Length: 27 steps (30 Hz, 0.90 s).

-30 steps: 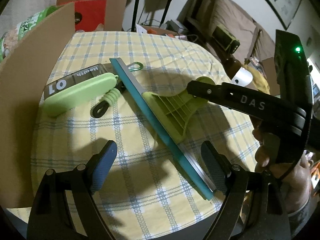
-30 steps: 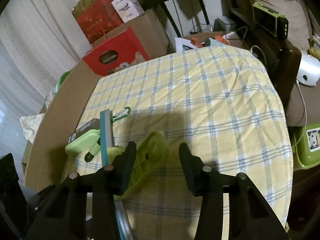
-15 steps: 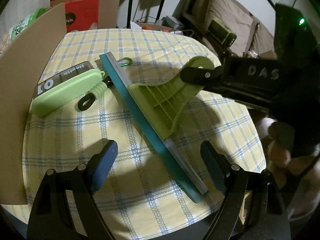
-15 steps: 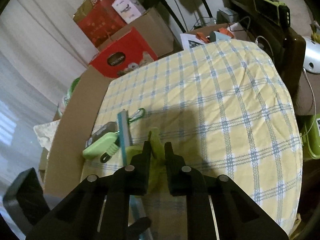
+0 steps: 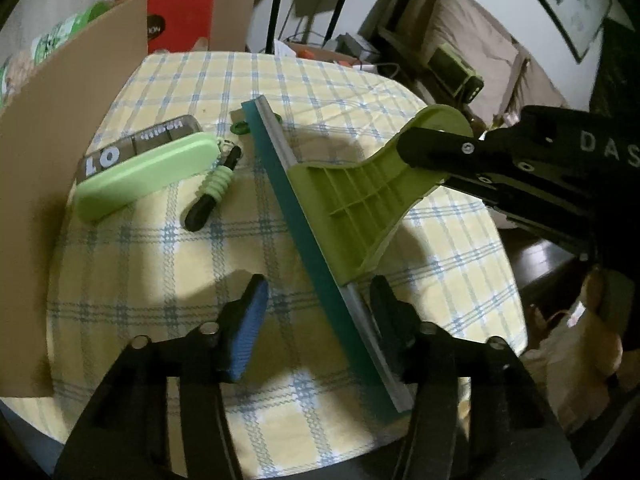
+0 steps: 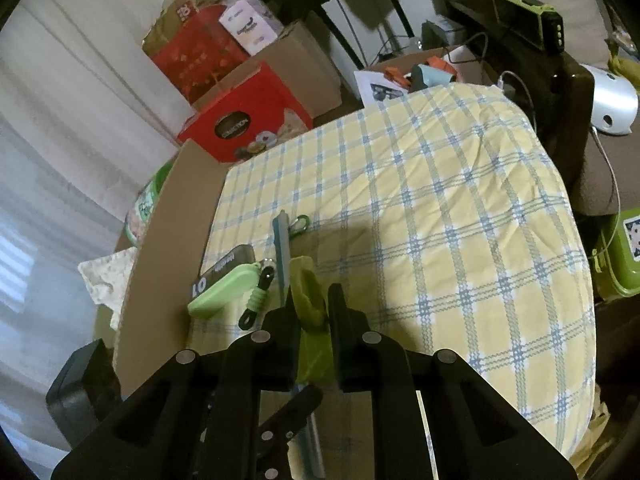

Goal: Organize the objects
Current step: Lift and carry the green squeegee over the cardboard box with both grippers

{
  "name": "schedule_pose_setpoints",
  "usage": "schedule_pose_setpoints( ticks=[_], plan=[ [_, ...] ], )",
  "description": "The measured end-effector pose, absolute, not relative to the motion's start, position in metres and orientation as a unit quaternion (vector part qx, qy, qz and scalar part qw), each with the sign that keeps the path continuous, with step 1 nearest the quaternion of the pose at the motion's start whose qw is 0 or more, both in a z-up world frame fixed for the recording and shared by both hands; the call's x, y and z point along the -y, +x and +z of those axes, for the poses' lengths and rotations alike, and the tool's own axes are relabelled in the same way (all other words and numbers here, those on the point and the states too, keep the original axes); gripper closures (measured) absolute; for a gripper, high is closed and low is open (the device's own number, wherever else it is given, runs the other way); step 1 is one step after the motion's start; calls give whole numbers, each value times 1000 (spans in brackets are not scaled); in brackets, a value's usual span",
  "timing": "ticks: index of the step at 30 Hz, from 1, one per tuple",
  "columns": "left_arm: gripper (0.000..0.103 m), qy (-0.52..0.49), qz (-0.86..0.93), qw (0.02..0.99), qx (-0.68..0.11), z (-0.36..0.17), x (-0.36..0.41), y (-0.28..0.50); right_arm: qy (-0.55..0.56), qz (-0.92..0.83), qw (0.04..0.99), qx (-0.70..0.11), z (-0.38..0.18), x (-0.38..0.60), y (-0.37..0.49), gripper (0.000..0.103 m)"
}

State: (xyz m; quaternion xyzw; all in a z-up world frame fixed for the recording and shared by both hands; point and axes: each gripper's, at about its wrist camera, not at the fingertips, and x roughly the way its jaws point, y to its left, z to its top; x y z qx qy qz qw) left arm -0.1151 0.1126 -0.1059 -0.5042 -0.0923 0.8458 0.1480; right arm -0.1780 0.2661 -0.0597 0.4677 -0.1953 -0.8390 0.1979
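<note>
Fingers (image 6: pixel 280 332) of our right gripper (image 6: pixel 312 320) are pinched tight on the green handle of the squeegee (image 5: pixel 340 204), clamping its rounded end; in the left wrist view that same gripper (image 5: pixel 424 148) comes in from the right with the handle end between its tips. Our left gripper (image 5: pixel 320 312) has just been closing, jaws half spread, the near end of the squeegee's teal blade running between the fingers; the right finger looks against the metal strip, the blue-padded left finger (image 5: pixel 248 328) is apart from it, no grip. Squeegee sits tilted over the checked tablecloth (image 5: pixel 160 272), blade edge running away from us. Left of it lie a pale green case (image 5: pixel 144 176) on top of a dark box with white print (image 5: pixel 132 148), a ribbed green and black strap (image 5: pixel 212 196) just beside them, and a green clip (image 5: pixel 240 128) at the blade's far end. Cardboard sheet (image 5: pixel 48 200) stands along the table's left edge.
</note>
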Motion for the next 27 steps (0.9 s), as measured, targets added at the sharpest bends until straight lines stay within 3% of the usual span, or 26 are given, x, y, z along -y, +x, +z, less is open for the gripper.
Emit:
schedule_pose_setpoints(
  ticks=[7, 9, 12, 27],
  plan=[
    [47, -504, 839, 168, 113, -103, -113, -115, 445, -854, 196, 184, -37, -266, -171, 91],
    [63, -494, 846, 172, 106, -97, -114, -113, 442, -856, 200, 180, -32, -263, -169, 91],
    [79, -481, 856, 165, 95, -87, -113, -111, 438, -858, 203, 177, -25, -260, -166, 91],
    [80, -445, 878, 135, 112, -38, -60, -108, 417, -858, 259, 153, 20, -208, -168, 91]
  ],
)
